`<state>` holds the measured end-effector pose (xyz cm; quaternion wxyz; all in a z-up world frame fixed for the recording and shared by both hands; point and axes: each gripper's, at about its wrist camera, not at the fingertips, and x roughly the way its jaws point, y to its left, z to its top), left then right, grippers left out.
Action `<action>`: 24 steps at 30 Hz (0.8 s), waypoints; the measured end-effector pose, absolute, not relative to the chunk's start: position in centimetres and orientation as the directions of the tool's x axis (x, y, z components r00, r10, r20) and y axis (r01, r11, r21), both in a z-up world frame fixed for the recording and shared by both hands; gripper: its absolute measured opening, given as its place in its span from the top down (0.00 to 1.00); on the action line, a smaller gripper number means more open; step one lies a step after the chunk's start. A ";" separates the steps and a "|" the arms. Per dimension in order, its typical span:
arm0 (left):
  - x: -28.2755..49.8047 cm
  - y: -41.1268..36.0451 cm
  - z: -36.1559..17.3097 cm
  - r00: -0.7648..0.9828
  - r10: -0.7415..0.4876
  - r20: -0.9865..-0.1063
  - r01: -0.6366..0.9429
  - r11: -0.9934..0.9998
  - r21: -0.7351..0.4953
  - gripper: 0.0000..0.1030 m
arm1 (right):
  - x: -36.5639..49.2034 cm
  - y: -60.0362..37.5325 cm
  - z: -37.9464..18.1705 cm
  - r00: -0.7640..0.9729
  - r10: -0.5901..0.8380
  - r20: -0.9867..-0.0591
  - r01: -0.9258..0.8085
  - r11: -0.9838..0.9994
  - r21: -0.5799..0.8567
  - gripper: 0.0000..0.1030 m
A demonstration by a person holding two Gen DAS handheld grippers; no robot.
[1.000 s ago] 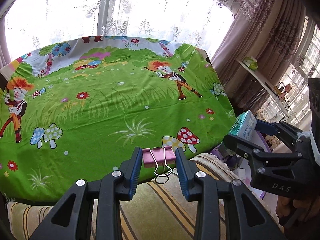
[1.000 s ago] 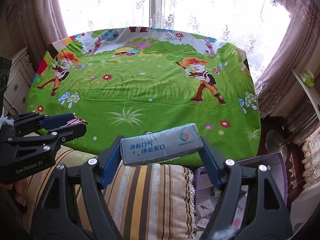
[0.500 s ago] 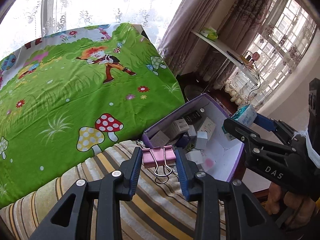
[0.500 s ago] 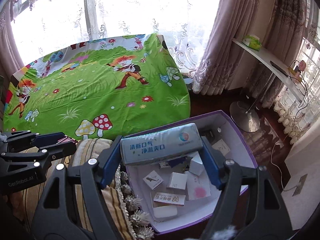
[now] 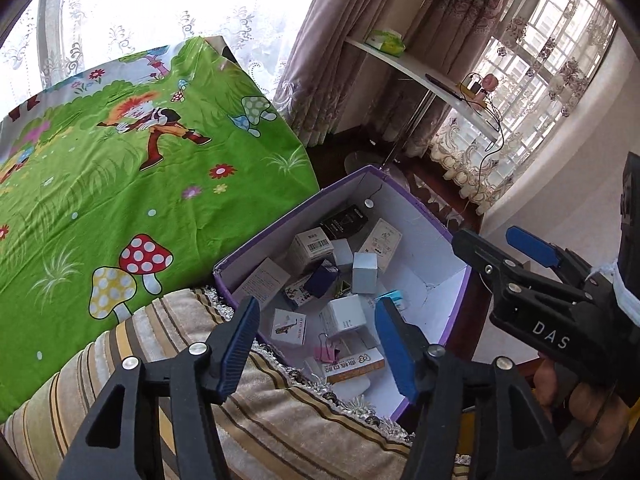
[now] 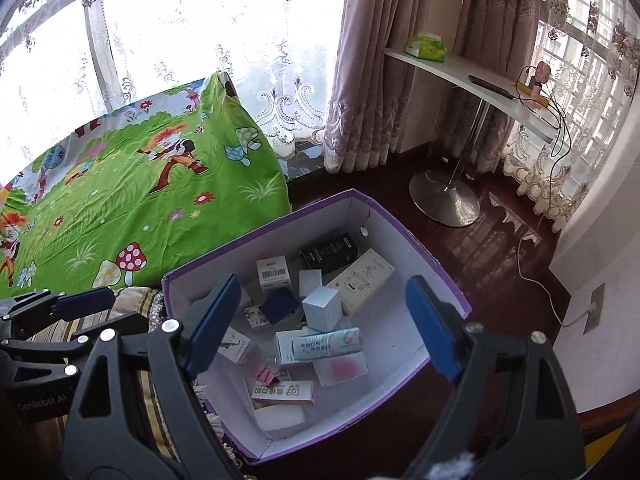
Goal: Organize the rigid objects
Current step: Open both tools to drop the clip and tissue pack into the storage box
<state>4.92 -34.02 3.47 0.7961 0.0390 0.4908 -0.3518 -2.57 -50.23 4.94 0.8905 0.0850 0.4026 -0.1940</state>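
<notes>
Left gripper [image 5: 316,344]: jaws opening, pinching nothing; pink clip [image 5: 326,354] lying below in purple box [image 5: 460,312]
Right gripper [image 6: 320,324]: jaws opening, empty; blue packet [image 6: 326,344] resting in box beneath
Left: nothing visible

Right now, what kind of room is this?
Probably a bedroom at home: a bed under a cartoon sheet, lace curtains over big windows, and a wall shelf with small belongings.

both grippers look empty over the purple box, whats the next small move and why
Probably draw both back toward the green cloth to look for more items. The pink binder clip and the blue-white pack already lie inside the purple box; the left gripper and right gripper are opening with nothing between their fingers.
</notes>
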 end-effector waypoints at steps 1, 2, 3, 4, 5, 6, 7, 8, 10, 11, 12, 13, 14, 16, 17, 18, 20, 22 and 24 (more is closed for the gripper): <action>4.7 -33.9 3.5 0.269 -0.521 -0.810 0.602 0.748 -0.281 0.36 | -2.7 -50.2 4.9 0.599 -0.275 -0.752 0.413 0.911 -0.004 0.15; 4.5 -33.8 3.5 0.261 -0.526 -0.809 0.604 0.743 -0.289 0.35 | -2.8 -50.2 4.8 0.597 -0.273 -0.754 0.412 0.911 -0.004 0.15; 4.2 -33.7 3.5 0.244 -0.535 -0.809 0.604 0.737 -0.304 0.31 | -2.9 -50.1 4.7 0.595 -0.271 -0.756 0.410 0.912 -0.004 0.15; 3.9 -33.7 3.4 0.225 -0.541 -0.810 0.602 0.731 -0.321 0.27 | -3.2 -50.0 4.6 0.593 -0.270 -0.758 0.409 0.912 -0.005 0.15; 3.5 -33.6 3.2 0.206 -0.542 -0.815 0.596 0.730 -0.334 0.17 | -3.4 -50.0 4.6 0.591 -0.270 -0.760 0.410 0.912 -0.005 0.15; 3.2 -33.6 3.0 0.198 -0.538 -0.819 0.591 0.732 -0.338 0.12 | -3.7 -49.9 4.5 0.590 -0.270 -0.761 0.411 0.912 -0.005 0.15; 2.8 -33.7 2.9 0.200 -0.536 -0.820 0.594 0.732 -0.333 0.12 | -3.9 -49.9 4.4 0.588 -0.269 -0.763 0.411 0.912 -0.005 0.15; 2.5 -33.7 2.9 0.205 -0.534 -0.820 0.600 0.731 -0.325 0.11 | -4.1 -49.8 4.3 0.584 -0.269 -0.766 0.410 0.912 -0.007 0.15; 2.2 -33.8 3.0 0.218 -0.524 -0.823 0.599 0.737 -0.311 0.07 | -4.4 -49.7 4.1 0.579 -0.266 -0.771 0.407 0.913 -0.009 0.15; 2.0 -33.8 3.2 0.244 -0.506 -0.828 0.596 0.751 -0.283 0.01 | -4.5 -49.7 4.0 0.576 -0.266 -0.773 0.407 0.913 -0.011 0.15; 2.0 -33.7 3.4 0.270 -0.496 -0.826 0.595 0.760 -0.262 0.00 | -4.6 -49.7 4.0 0.574 -0.266 -0.774 0.408 0.913 -0.011 0.15; 2.0 -33.7 3.5 0.275 -0.497 -0.823 0.597 0.759 -0.259 0.00 | -4.7 -49.8 3.9 0.574 -0.265 -0.775 0.409 0.912 -0.009 0.15; 2.0 -33.7 3.5 0.272 -0.499 -0.823 0.597 0.758 -0.263 0.00 | -4.7 -49.8 3.9 0.573 -0.264 -0.776 0.411 0.912 -0.006 0.15; 2.2 -33.6 3.4 0.269 -0.497 -0.825 0.594 0.760 -0.264 0.00 | -4.7 -49.9 3.8 0.571 -0.264 -0.778 0.412 0.911 -0.006 0.15; 2.3 -33.6 3.3 0.268 -0.497 -0.826 0.594 0.760 -0.264 0.00 | -4.7 -50.0 3.8 0.571 -0.264 -0.777 0.412 0.911 -0.006 0.15; 2.2 -33.6 3.3 0.270 -0.497 -0.825 0.595 0.759 -0.263 0.00 | -4.7 -49.9 3.8 0.571 -0.263 -0.778 0.412 0.911 -0.006 0.15; 2.0 -33.6 3.4 0.288 -0.497 -0.819 0.600 0.760 -0.250 0.00 | -4.7 -49.9 3.8 0.569 -0.261 -0.780 0.410 0.912 -0.006 0.15; 1.7 -33.8 3.6 0.304 -0.487 -0.819 0.611 0.759 -0.225 0.00 | -4.7 -49.9 3.7 0.568 -0.261 -0.781 0.412 0.911 -0.005 0.15; 1.6 -34.0 3.6 0.301 -0.489 -0.818 0.619 0.753 -0.222 0.00 | -4.8 -50.0 3.7 0.568 -0.259 -0.781 0.414 0.910 -0.002 0.15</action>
